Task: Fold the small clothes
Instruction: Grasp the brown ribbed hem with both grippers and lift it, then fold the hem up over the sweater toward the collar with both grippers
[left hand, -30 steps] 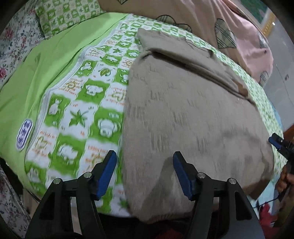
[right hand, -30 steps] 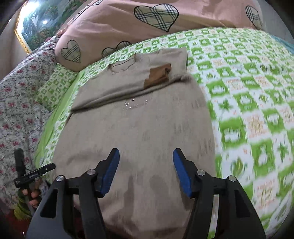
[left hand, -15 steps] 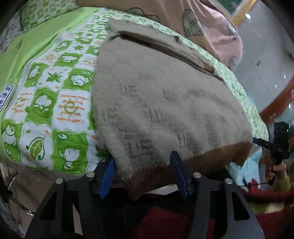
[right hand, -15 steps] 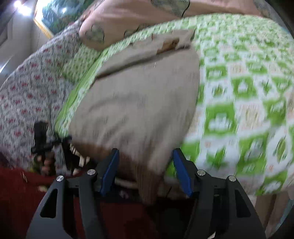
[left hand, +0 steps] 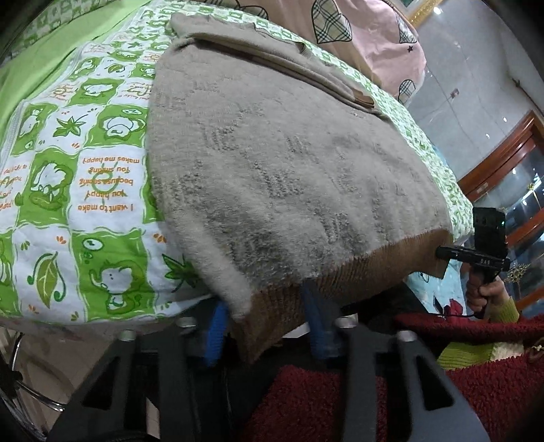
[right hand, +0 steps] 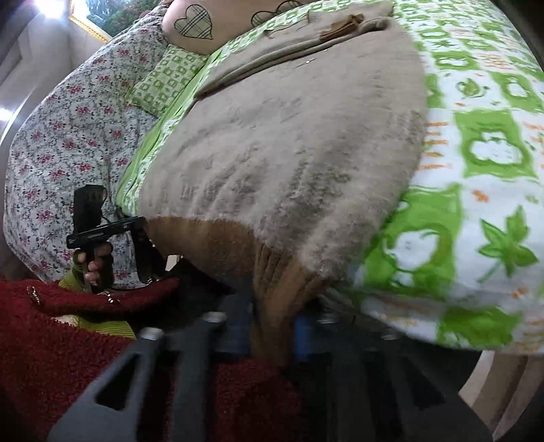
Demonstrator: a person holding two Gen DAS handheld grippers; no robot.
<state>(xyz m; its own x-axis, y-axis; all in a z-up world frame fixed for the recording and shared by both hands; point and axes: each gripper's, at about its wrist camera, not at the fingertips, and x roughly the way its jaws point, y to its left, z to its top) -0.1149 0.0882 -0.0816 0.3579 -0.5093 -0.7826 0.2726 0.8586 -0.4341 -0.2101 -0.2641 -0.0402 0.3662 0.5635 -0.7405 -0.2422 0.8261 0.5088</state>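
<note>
A fuzzy beige sweater (left hand: pixel 289 163) (right hand: pixel 289 142) lies flat on the bed, sleeves folded across its far end. Its brown ribbed hem (left hand: pixel 357 272) (right hand: pixel 210 244) hangs over the near edge of the bed. My left gripper (left hand: pixel 267 323) is closing on the hem's left corner, with the knit pinched between its blue pads. My right gripper (right hand: pixel 272 324) is closing on the hem's right corner, and the brown rib is bunched between its pads. Each wrist view shows the other gripper (left hand: pixel 442 253) (right hand: pixel 141 234) at the opposite hem corner.
A green and white cartoon-print quilt (left hand: pixel 85 176) (right hand: pixel 482 170) covers the bed. A pink heart-print pillow (left hand: pixel 357 27) and a floral sheet (right hand: pixel 68 129) lie at the far end. A person's red fuzzy garment (left hand: pixel 340 401) fills the space under the grippers.
Both grippers dropped from above the sweater body to the bed's near edge, and their jaws closed from wide open onto the hem corners.
</note>
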